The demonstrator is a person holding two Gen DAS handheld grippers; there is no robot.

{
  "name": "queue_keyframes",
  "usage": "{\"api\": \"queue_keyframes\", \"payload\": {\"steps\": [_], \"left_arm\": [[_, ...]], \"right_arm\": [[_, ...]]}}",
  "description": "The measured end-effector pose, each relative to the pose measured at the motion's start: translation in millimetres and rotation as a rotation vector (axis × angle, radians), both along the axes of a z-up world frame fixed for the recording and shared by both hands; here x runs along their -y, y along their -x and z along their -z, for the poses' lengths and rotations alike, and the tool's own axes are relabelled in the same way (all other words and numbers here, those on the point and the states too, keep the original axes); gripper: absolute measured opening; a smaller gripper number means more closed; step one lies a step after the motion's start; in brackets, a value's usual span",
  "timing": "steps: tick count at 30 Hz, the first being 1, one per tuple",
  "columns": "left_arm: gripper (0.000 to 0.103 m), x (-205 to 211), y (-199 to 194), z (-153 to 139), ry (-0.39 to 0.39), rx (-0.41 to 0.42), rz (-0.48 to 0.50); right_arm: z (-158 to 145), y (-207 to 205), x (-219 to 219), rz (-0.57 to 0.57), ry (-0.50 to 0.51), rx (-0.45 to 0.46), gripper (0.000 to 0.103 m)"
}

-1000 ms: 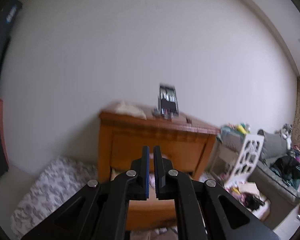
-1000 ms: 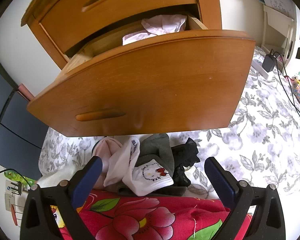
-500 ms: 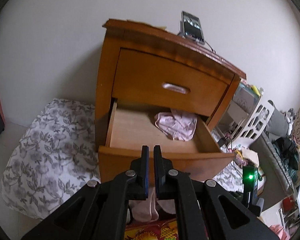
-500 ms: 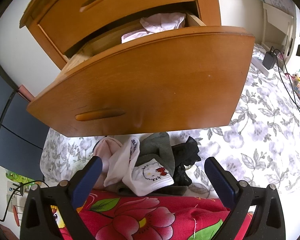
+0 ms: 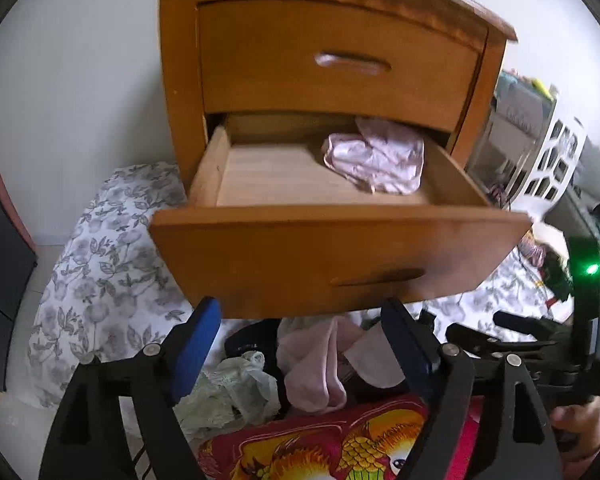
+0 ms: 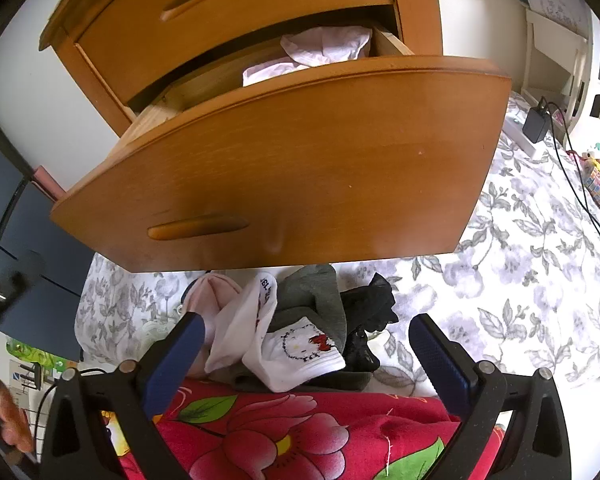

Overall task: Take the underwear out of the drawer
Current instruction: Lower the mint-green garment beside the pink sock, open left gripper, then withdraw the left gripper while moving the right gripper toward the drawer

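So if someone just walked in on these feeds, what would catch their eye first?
Probably the lower drawer, pulled far out of the wooden nightstand, with one crumpled pink underwear lying at its back right. Next, the heap of removed clothes on the floral sheet below the drawer front, a cartoon-cat print on top. The left gripper is opening, nothing between its fingers.

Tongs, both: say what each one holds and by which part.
Nothing is held. The left tongs are opening with no item between the pads; the right tongs stand open over the pile.

Both wrist views look down, sharing the open drawer (image 5: pixel 340 256).
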State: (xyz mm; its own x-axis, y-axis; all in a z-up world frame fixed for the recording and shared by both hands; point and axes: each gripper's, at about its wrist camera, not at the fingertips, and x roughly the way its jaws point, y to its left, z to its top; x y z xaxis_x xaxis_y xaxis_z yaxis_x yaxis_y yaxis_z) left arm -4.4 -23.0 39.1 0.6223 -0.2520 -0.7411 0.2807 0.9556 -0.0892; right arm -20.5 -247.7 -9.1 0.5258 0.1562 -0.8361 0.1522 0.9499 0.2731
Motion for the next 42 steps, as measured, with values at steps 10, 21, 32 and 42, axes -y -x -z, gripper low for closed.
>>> {"api": "queue_keyframes", "payload": {"steps": [10,21,32,42], "left_arm": [[0.095,-5.7,-10.7,21.0,-0.059,0.037,-0.116],[0.099,-3.2,-10.6,20.4,-0.022,0.067,-0.1],[0.101,-9.3,-7.0,10.5,0.032,0.124,-0.095],[0.101,-17.3,0.4,0.7,0.06,0.216,-0.097]], "right_arm": [[0.3,-0.8,-2.1,-0.001,0.017,-0.003,0.103],[-2.3,-0.5,-6.2,-0.01,0.053,0.004,0.103],[-15.2,4.0,-9.3,-0.025,0.083,0.065,0.103],[-46.7,13.2,-14.8,-0.063,0.125,0.189,0.103]]}}
